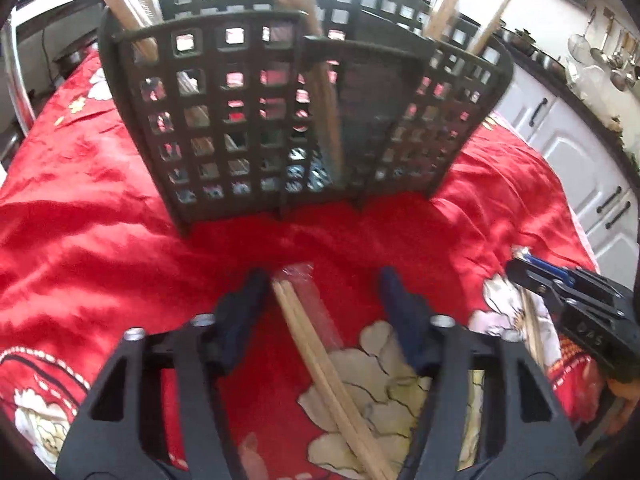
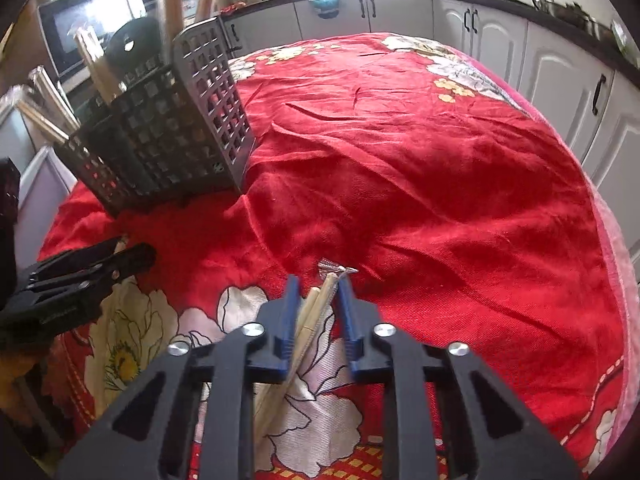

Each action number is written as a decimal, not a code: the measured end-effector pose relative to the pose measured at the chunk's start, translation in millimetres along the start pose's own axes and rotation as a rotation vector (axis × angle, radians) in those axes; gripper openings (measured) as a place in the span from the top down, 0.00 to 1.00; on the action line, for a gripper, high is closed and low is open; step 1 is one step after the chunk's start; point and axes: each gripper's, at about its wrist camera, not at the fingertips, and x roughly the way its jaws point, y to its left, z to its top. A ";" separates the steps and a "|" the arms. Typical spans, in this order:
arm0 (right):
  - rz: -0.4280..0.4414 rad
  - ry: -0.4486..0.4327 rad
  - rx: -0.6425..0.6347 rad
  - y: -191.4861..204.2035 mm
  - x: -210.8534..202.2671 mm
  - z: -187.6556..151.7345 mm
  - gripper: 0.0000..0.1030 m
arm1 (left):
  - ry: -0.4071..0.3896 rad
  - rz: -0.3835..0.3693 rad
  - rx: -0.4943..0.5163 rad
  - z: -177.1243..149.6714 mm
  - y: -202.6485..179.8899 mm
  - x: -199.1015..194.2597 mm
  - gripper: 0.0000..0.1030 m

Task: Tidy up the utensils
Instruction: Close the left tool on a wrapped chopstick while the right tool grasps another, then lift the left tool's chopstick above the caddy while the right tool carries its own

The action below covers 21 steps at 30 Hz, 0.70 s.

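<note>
A black perforated utensil holder (image 1: 280, 120) stands on the red flowered tablecloth (image 1: 100, 240), with several wooden chopsticks (image 1: 444, 8) upright in it. It also shows in the right wrist view (image 2: 168, 136) at upper left. My left gripper (image 1: 324, 284) is open, its jaws on either side of a pair of wooden chopsticks in a clear wrapper (image 1: 316, 352) lying on the cloth. My right gripper (image 2: 320, 292) is open around another wrapped pair of chopsticks (image 2: 316, 312) on the cloth; its jaws stand close to the pair without pinching it. The right gripper shows in the left wrist view (image 1: 520, 260).
White kitchen cabinets (image 2: 500, 52) with a dark countertop run behind the table. Hanging ladles (image 1: 612, 60) are at far right. A microwave (image 2: 80, 32) sits behind the holder. The left gripper body (image 2: 80, 276) appears at the left of the right wrist view.
</note>
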 end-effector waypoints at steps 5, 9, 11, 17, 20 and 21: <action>0.069 -0.002 0.037 -2.8 -2.2 1.7 0.91 | 0.005 -0.050 -0.049 6.4 16.9 -1.2 0.88; 0.115 -0.009 0.042 3.1 -7.3 1.2 0.93 | -0.005 -0.124 -0.081 7.2 24.9 -10.9 0.95; 0.136 -0.020 0.042 7.4 -13.6 2.6 0.93 | -0.027 -0.168 -0.087 8.0 26.0 -21.9 0.95; 0.187 -0.079 0.011 23.8 -41.3 13.9 0.94 | -0.097 -0.244 -0.069 16.0 24.1 -63.1 0.95; 0.208 -0.119 -0.010 33.8 -57.8 22.3 0.94 | -0.145 -0.265 -0.050 22.7 20.9 -85.1 0.95; 0.217 -0.131 -0.017 36.9 -62.7 25.2 0.94 | -0.161 -0.267 -0.044 24.3 20.8 -92.4 0.95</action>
